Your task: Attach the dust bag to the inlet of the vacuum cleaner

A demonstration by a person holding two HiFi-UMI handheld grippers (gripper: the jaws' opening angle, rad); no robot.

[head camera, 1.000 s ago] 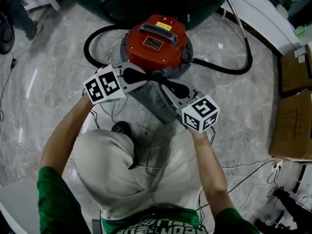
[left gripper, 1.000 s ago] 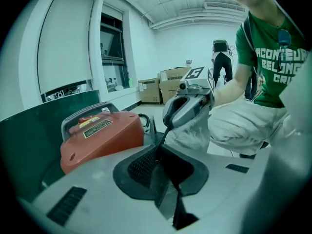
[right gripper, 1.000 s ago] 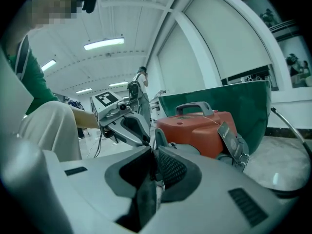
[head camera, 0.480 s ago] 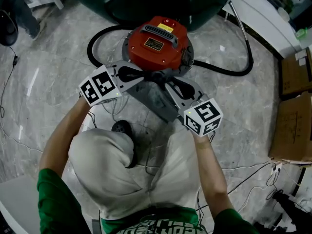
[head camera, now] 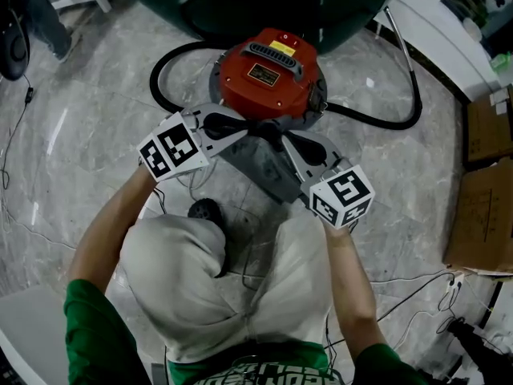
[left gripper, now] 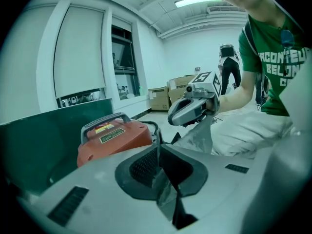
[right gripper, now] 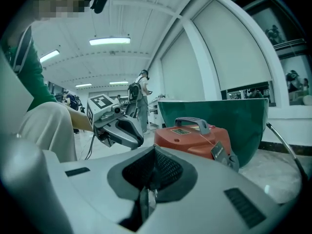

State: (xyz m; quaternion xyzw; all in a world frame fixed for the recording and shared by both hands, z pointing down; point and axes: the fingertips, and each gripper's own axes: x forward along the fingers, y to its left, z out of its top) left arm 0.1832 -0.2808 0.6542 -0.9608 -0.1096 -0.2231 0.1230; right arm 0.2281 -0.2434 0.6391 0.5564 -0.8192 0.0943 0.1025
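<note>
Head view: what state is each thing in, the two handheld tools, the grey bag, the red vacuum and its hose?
left gripper: shut on the dust bag.
right gripper: shut on the dust bag.
dust bag: grey, held between both grippers beside the vacuum cleaner; attachment not visible.
vacuum cleaner: upright on the floor, red top on.
hose: lying curved on the floor.

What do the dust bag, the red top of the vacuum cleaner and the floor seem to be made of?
The dust bag looks like thin grey fabric or paper, matt; it folds and creases. The vacuum cleaner top is likely moulded plastic, red and slightly glossy. The floor looks like polished stone or tile, veined and reflective.
</note>
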